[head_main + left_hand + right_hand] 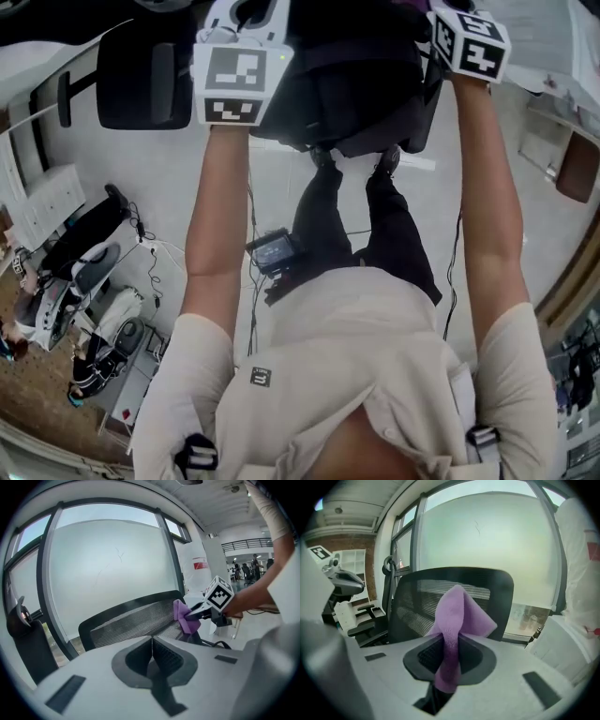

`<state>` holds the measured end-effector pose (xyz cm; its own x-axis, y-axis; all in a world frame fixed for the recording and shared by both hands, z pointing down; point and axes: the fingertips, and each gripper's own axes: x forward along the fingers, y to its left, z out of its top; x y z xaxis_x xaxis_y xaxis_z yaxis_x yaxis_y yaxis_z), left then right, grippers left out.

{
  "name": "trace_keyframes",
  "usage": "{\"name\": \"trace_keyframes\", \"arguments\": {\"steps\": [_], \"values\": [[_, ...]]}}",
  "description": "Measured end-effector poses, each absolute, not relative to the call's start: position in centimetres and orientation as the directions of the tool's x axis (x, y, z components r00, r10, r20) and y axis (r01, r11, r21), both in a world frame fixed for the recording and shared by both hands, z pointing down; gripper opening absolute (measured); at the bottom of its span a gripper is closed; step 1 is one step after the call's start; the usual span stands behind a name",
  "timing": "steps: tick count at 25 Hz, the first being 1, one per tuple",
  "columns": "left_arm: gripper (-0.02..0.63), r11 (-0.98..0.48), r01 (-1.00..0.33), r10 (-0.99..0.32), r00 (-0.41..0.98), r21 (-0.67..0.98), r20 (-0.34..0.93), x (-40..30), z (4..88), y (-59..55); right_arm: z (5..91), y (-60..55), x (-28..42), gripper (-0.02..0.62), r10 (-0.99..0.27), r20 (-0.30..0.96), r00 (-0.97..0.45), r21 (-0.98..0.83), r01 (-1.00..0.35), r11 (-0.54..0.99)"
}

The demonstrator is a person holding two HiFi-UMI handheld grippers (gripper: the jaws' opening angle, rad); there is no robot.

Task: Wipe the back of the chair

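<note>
The black mesh chair back (131,620) stands in front of a frosted window. A purple cloth (457,620) hangs from my right gripper (447,656), which is shut on it. In the left gripper view the cloth (185,616) rests against the right end of the chair back, with the right gripper (199,613) behind it. My left gripper (152,656) is shut with nothing in it and is held just short of the chair back's middle. In the head view both marker cubes are raised over the chair (356,84), left gripper (246,14) and right gripper (442,21) mostly cut off.
A large frosted window (497,541) fills the space behind the chair. A second black chair (141,75) stands to the left. White shelves (42,202), floor equipment (94,281) and cables lie left. A white covered object (581,573) is on the right.
</note>
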<state>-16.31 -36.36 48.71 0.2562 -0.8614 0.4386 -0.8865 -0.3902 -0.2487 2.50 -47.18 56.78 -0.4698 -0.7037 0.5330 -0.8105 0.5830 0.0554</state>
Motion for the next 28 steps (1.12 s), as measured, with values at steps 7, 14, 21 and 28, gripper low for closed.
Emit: {"name": "trace_keyframes", "arguments": {"steps": [7,14,21,28], "values": [[0.009,-0.332,-0.9,-0.886,0.195,-0.284,0.42,-18.7,44.0,-32.6,49.8,-44.5,2.0,0.049,-0.702,0.492,-0.515,0.08,-0.776,0.625],[0.009,-0.282,-0.904,-0.918,0.157,-0.32,0.365,-19.9,37.0,-28.3,41.0,-40.0,1.6,0.049,-0.693,0.434,-0.576,0.108,-0.73,0.674],[0.009,-0.213,-0.918,-0.954,0.12,-0.336,0.277,-21.0,29.6,-24.0,32.2,-34.4,1.9,0.049,-0.68,0.357,-0.64,0.149,-0.68,0.718],[0.009,-0.193,-0.923,-0.969,0.125,-0.333,0.215,-20.2,23.8,-19.6,24.7,-28.7,2.2,0.049,-0.654,0.289,-0.699,0.202,-0.623,0.756]]}}
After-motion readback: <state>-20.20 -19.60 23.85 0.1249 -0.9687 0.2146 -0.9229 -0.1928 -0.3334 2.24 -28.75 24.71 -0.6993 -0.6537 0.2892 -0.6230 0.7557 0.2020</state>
